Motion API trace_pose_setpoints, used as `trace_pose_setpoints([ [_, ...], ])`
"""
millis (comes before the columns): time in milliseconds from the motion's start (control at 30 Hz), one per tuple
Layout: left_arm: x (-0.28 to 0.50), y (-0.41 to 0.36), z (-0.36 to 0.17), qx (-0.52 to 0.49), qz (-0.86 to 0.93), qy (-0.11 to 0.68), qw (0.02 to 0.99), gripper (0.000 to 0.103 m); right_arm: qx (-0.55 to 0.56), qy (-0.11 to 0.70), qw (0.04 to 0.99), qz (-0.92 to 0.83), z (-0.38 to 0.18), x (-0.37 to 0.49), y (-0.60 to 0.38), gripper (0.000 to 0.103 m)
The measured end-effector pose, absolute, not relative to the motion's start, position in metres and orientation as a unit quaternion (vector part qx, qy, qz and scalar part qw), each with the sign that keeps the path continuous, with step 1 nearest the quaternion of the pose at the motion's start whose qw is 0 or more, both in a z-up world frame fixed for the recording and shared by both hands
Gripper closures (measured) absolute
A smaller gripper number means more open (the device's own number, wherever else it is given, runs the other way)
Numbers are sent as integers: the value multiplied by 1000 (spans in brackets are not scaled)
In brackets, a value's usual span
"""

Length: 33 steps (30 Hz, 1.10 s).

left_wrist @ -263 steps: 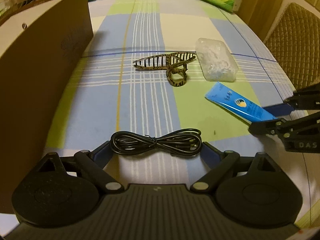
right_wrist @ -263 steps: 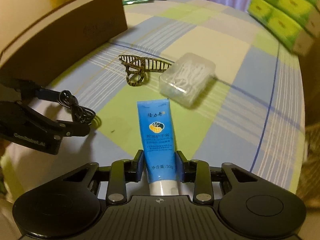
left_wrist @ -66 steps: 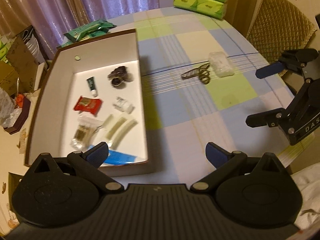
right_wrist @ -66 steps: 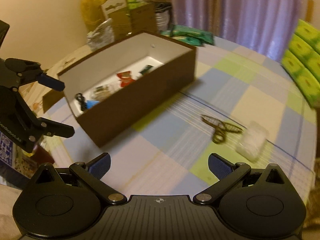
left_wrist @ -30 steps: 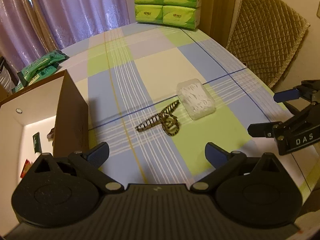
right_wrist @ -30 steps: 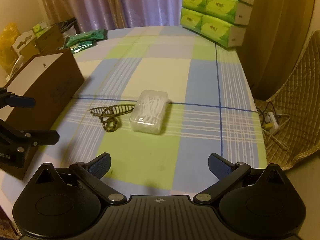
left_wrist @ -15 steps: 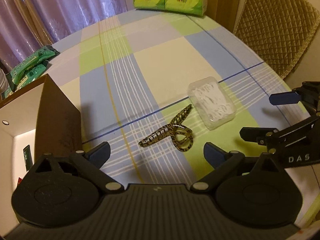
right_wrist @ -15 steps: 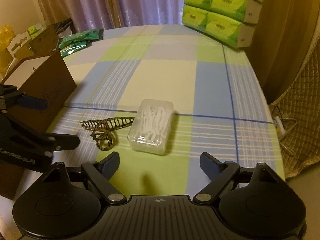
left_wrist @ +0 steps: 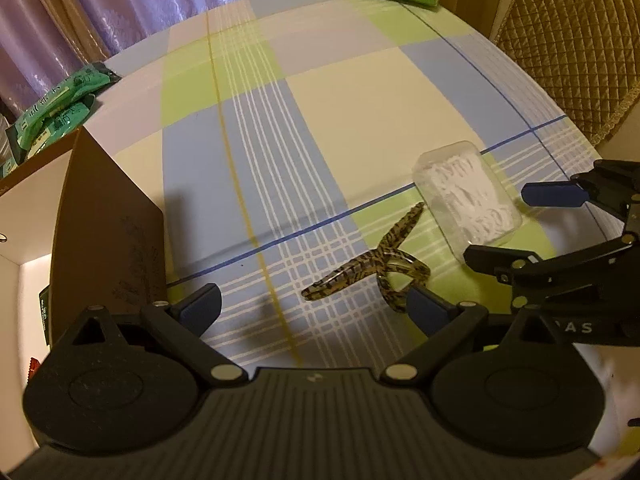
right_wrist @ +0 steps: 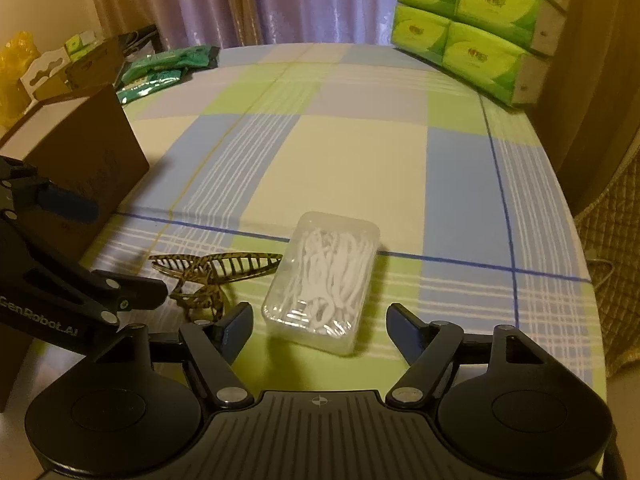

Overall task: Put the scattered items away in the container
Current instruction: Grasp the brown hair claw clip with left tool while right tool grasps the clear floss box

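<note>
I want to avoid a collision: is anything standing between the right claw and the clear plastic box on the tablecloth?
Nothing visible does. The right claw is open, and the clear plastic box lies directly ahead on bare cloth. The hair clip sits beside it, off the path.

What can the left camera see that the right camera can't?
Only the left wrist view looks into the brown box, showing its white inside wall, and shows the quilted chair back.

Only the right wrist view shows the yellow bag and small cardboard boxes past the table's far left edge, plus the tall stack of green tissue packs.

Both show the checked tablecloth, the striped hair clip, the clear case of white picks, the green wipe packets, the purple curtain, and both tools open: left tool, right tool.
</note>
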<state>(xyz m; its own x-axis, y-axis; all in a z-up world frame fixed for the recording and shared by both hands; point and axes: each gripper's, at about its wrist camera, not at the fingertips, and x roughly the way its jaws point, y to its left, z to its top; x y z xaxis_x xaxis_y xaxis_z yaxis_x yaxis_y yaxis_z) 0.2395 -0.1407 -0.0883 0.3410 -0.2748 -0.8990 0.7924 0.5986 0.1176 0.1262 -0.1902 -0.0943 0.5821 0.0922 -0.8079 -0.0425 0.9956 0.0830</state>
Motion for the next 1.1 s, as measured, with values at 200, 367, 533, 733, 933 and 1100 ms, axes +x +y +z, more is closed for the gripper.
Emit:
trace_pose_setpoints([
  [200,244,-145,-92,284,-357,459,762,5,23,459,887,46,-101,132,-196,47],
  [367,244,-150,-93,290,-380,454,752,5,19,462,886,35,-101,128,-212,47],
  [533,243,-156,-93,291,-417,446,737,6,24,468,883,19,-98,119,-239,47],
  [733,239,-169,-97,293,-451,441,719,6,33,473,880,-1,-94,103,-264,47],
  [933,246,-182,-118,293,-452,468,701,27,43,472,881,-10,-92,87,-274,47],
  [1100,246,-178,-125,274,-446,484,701,47,47,471,881,-13,-90,78,-278,47],
])
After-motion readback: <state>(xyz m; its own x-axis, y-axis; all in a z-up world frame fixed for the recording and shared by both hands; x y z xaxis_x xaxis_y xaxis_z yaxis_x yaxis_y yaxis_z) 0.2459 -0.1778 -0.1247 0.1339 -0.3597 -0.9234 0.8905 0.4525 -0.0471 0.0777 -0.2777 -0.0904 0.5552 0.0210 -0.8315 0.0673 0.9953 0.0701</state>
